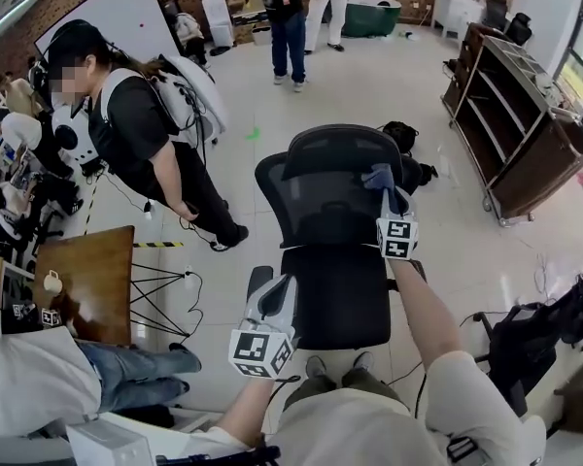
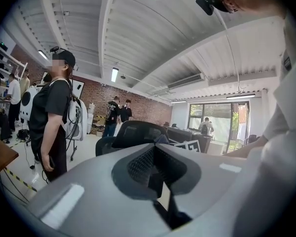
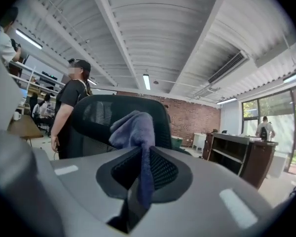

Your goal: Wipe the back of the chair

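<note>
There were two grippers, the left gripper (image 1: 276, 297) and the right gripper (image 1: 385, 190). One blue cloth (image 1: 378, 176) was pinched in the right gripper's jaws. One black mesh chair (image 1: 328, 207) stood just ahead of both. One bystander in black (image 1: 141, 129) stood left of the left gripper, and two more people (image 1: 290, 17) stood far ahead. One wooden shelf unit (image 1: 525, 134) stood to the right of the right gripper.

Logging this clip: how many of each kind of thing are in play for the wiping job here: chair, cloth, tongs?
Chair, black mesh: 1
Cloth, blue: 1, pinched in the right tongs
Tongs: 2, with the left tongs holding nothing
Total: 4
</note>
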The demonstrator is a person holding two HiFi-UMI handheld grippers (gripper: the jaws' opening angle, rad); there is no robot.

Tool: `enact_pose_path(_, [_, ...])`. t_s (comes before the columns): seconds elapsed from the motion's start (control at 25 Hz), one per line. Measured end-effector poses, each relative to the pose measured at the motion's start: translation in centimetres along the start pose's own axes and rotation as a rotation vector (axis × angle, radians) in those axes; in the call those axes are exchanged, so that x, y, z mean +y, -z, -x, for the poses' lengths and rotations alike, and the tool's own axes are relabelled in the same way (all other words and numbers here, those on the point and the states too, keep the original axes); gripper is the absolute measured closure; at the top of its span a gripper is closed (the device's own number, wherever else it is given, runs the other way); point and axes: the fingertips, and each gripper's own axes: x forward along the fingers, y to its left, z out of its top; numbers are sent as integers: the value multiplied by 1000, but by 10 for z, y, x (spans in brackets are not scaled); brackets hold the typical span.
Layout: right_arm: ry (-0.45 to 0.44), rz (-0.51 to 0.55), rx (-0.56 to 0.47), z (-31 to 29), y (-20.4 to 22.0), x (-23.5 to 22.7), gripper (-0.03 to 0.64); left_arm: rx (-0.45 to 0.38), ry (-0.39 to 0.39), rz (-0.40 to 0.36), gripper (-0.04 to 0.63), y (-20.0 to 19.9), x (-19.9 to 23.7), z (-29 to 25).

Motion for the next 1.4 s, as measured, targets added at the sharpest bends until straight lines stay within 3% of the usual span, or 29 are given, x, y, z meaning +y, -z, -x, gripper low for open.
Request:
enact_pose_path(0.12, [-174, 26, -51, -13, -14, 86, 574, -4, -18, -3, 538, -7, 0, -15])
enact_pose_path(0.24, [-355, 18, -39, -39, -16, 192, 574, -8, -59, 0, 538, -16, 1, -24])
enact_pose_path(0.36, [-415, -5, 57, -93, 15, 259, 574, -5, -111, 17, 539, -20, 8, -28])
enact_pose_path(0.48, [-406, 0, 110, -141, 33, 280, 574, 20, -141, 33, 539, -10, 23, -25])
enact_pose_path(0.56, [-374, 2, 124, -160, 37, 264, 574, 49, -150, 37, 538, 1, 32, -22])
enact_pose_path(0.68, [-305, -10, 195, -169, 68, 205, 574, 79, -155, 41, 539, 12, 39, -24])
enact_pose_path(0.92, [-9, -50, 298, -131, 117, -12, 574, 80, -59, 36, 538, 6, 28, -50])
enact_pose_path(1.08, [101, -64, 329, -105, 134, -99, 574, 88, 14, 52, 538, 14, 11, -75])
enact_pose_path(1.24, [75, -90, 292, -105, 126, -102, 574, 90, 49, 55, 538, 15, -9, -99])
enact_pose_path(1.32, [-6, -107, 239, -107, 113, -55, 574, 80, 41, 47, 538, 13, -10, -99])
enact_pose_path(1.4, [-164, -76, 175, -106, 100, 33, 574, 73, 16, 45, 538, 12, -5, -93])
